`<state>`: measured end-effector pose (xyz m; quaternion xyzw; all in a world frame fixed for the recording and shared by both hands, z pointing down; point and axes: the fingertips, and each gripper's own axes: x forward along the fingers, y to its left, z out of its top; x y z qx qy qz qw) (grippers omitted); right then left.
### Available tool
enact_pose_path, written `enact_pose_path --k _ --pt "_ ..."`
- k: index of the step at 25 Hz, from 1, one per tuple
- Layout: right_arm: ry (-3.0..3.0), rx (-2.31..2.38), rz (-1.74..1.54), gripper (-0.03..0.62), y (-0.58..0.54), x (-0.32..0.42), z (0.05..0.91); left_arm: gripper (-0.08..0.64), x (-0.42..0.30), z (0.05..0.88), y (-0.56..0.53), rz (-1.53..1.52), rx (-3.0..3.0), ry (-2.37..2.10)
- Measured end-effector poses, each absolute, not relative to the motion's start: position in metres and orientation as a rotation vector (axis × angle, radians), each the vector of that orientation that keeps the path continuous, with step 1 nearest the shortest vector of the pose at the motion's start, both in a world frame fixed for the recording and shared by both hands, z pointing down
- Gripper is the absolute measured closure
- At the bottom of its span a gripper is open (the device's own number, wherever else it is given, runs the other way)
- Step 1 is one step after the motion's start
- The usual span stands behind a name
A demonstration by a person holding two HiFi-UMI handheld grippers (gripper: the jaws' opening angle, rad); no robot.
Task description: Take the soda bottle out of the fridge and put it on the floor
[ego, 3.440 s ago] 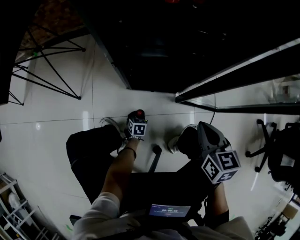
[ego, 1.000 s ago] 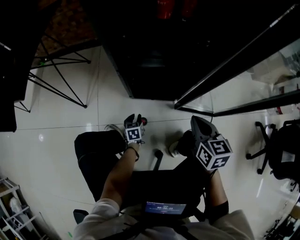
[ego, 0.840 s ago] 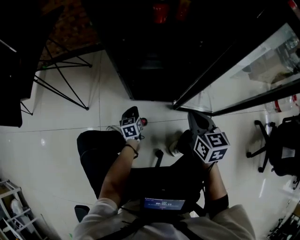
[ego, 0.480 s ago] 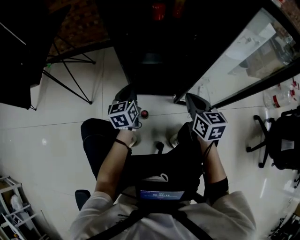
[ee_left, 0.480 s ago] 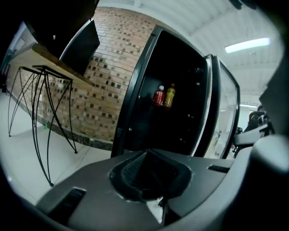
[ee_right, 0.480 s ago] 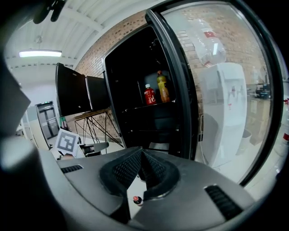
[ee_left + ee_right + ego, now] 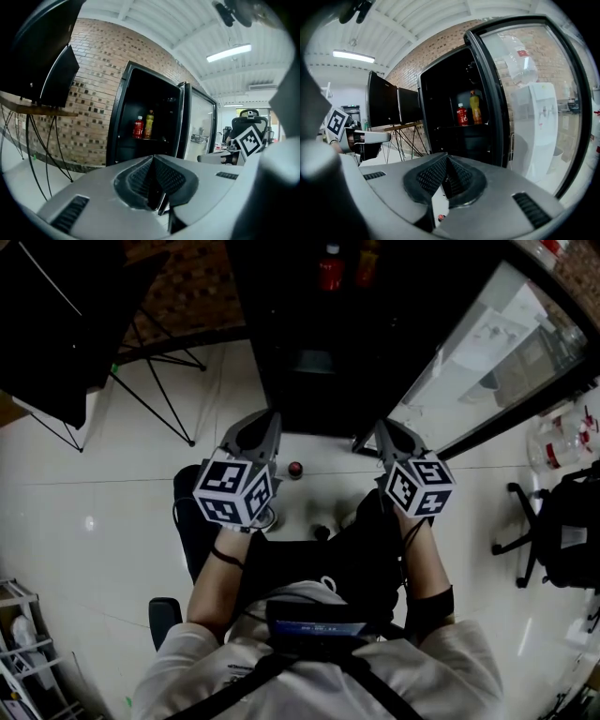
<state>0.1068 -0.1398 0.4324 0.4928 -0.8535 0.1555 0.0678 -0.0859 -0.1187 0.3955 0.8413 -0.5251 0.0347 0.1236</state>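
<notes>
White floor carries the soda bottle, upright just near of the open fridge, between the left gripper and right gripper, whose fingers are pressed together, empty, seemingly because the placing is done.

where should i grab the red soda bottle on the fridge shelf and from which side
Take the red soda bottle at its narrow neck, just under the cap, coming in level from the front. It stands upright, and the yellow bottle stands close on its right, so lower down there is probably little room for jaws.
</notes>
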Motion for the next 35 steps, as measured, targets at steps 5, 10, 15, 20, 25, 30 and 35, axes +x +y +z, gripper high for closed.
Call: enact_pose_path --k 5,10,15,20,25,30,35 --pt "-2.598 1.491 0.518 0.578 -0.136 0.106 0.431 0.558 -0.096 0.4 -0.11 0.135 2.436 -1.571" --pt "-2.577 1.517 0.498 0.58 -0.136 0.11 0.432 0.558 -0.096 0.41 -0.111 0.164 2.412 -1.59" --pt "-2.542 1.536 0.443 0.58 -0.137 0.112 0.433 0.558 -0.092 0.418 -0.116 0.185 2.406 -1.587" --pt "-2.529 1.546 0.431 0.58 -0.139 0.114 0.432 0.558 -0.091 0.423 -0.12 0.189 2.394 -1.58" --pt "-2.528 1.544 0.425 0.58 -0.139 0.114 0.432 0.558 -0.09 0.424 -0.122 0.196 2.391 -1.587" --pt "-2.525 1.541 0.413 0.58 -0.138 0.113 0.431 0.558 -0.091 0.427 -0.125 0.194 2.378 -1.593" --pt "-2.525 1.541 0.409 0.58 -0.138 0.113 0.431 0.558 -0.093 0.428 -0.128 0.202 2.367 -1.601"
